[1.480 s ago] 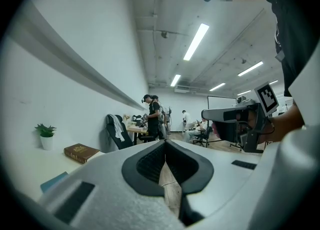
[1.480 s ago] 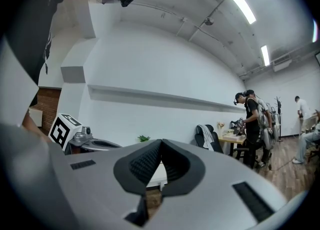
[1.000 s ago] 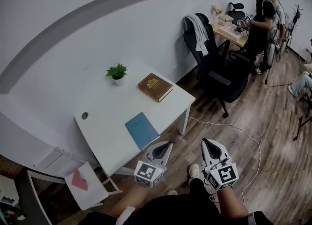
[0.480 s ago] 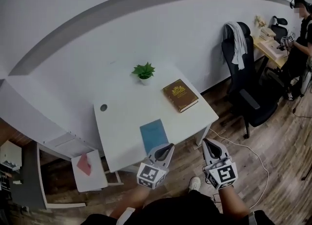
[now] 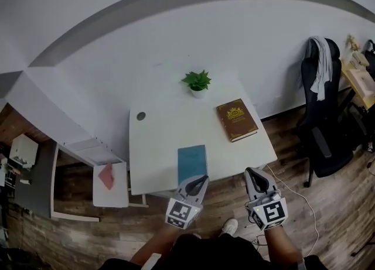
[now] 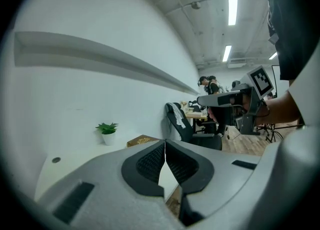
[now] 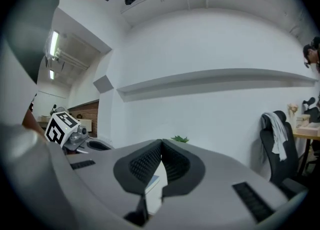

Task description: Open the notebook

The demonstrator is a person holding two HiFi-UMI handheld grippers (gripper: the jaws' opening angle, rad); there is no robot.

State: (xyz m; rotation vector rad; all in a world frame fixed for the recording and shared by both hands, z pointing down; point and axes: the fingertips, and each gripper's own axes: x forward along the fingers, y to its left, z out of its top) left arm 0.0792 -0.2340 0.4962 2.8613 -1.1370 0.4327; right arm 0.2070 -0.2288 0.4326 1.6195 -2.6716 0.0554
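Head view shows the blue notebook [image 5: 192,163] lying closed at the white counter's [image 5: 158,151] near edge, left of a brown book [image 5: 237,120]. The left claw [image 5: 201,180], jaws together and empty, hangs by the notebook's near end. The right claw [image 5: 251,173], likewise closed, is beyond the counter's near right corner.

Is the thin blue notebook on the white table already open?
No, the thin blue notebook lies flat and closed near the front edge of the white table, with only its cover showing.
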